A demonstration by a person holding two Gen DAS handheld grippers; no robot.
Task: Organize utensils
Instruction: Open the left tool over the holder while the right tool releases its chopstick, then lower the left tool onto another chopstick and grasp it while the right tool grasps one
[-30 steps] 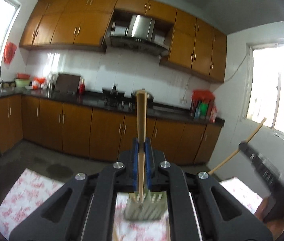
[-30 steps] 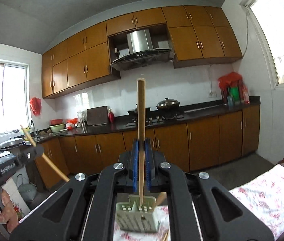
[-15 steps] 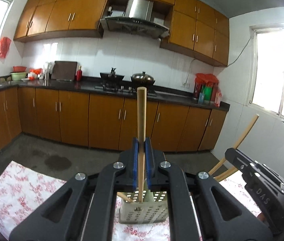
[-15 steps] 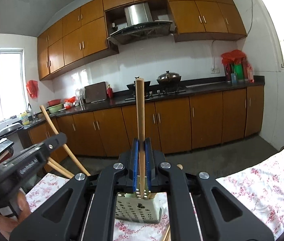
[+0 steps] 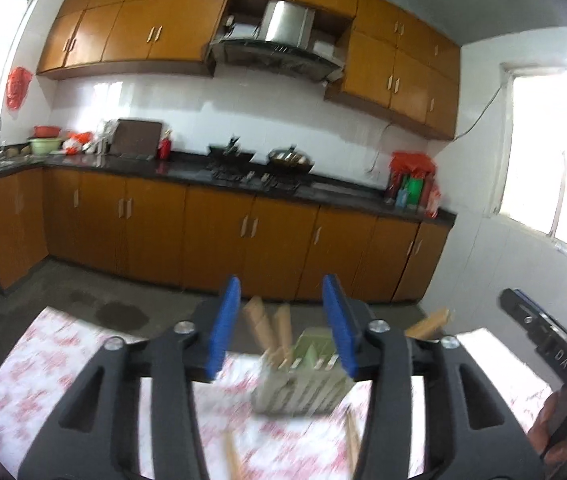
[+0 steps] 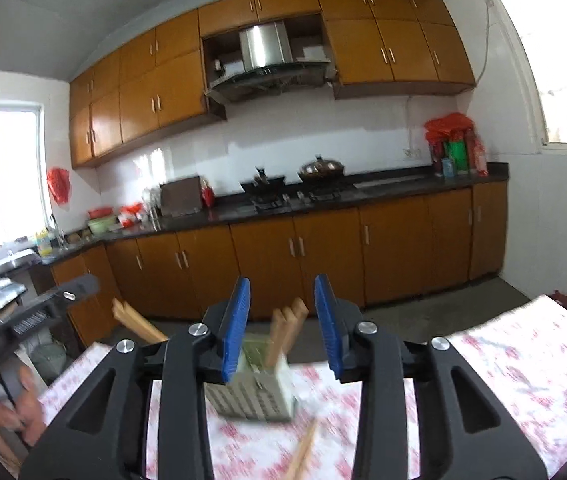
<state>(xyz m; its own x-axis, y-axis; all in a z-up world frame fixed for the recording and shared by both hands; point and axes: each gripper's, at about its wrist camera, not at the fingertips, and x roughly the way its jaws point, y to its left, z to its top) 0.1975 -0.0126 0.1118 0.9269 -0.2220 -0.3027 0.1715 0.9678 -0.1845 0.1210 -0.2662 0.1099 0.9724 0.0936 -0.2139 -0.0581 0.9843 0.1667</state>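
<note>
Chopsticks (image 5: pixel 271 330) stand in the slotted holder (image 5: pixel 303 380) just ahead, between my jaws, since both grippers (image 5: pixel 281 320) (image 6: pixel 282 316) have just been opening, released.

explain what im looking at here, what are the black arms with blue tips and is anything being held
Each picture comes from a camera mounted on a hand-held gripper a person carries. One shows the left hand-held gripper, the other the right hand-held gripper. Their blue pads have just opened and grip nothing now. Beyond them, a pale perforated utensil holder stands on a white cloth with red flowers, with wooden chopsticks leaning inside. More chopsticks lie loose on the cloth.
</note>
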